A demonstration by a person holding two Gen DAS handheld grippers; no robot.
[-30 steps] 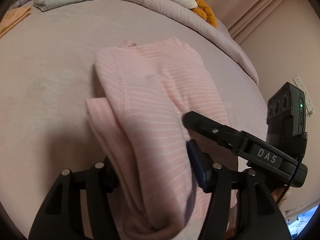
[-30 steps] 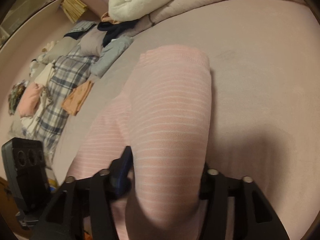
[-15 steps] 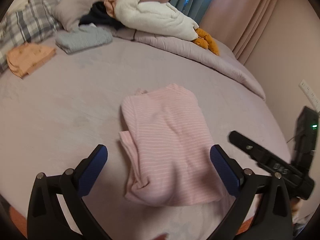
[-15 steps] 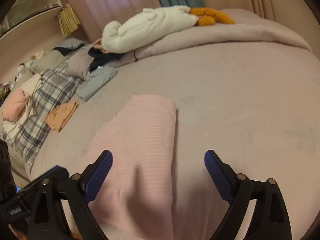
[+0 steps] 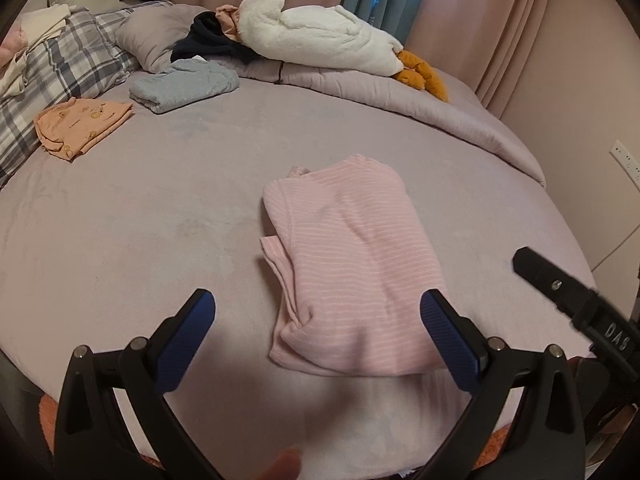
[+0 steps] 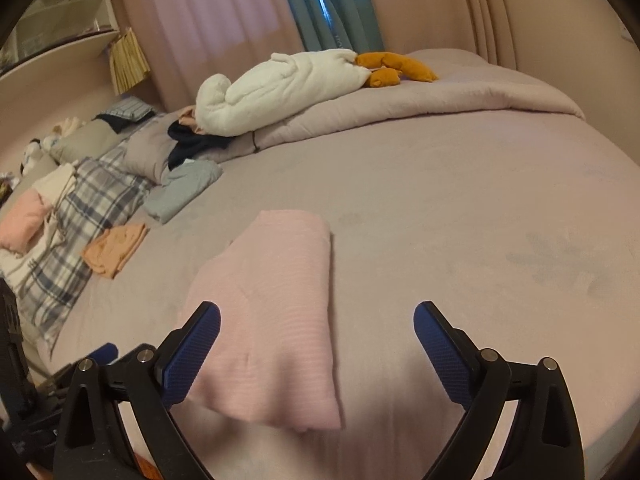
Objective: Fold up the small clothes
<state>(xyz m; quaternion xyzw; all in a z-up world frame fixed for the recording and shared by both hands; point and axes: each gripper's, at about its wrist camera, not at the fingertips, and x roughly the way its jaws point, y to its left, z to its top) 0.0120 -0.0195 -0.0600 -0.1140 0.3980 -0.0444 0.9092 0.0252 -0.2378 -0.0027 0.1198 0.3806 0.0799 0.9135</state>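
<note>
Both tools are sitting wide open, holding nothing: left tool (image 5: pixel 318 322), right tool (image 6: pixel 316 334). The pink striped garment (image 5: pixel 352 276) is lying folded on the bed (image 5: pixel 160 216), just ahead of the left tool and ahead-left of the right. It's looking soft, light and floppy, so a pinch on the doubled near hem or a side fold should be holding best. Open bedsheet is stretching right of it; the folded grey garment (image 5: pixel 184 84) and orange garment (image 5: pixel 82 124) are sitting well ahead-left.

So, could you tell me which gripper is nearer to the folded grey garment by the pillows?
Left, as far as the views show. The left gripper hangs open above the pink striped garment's near edge; the right gripper sits farther from the folded grey garment.
</note>
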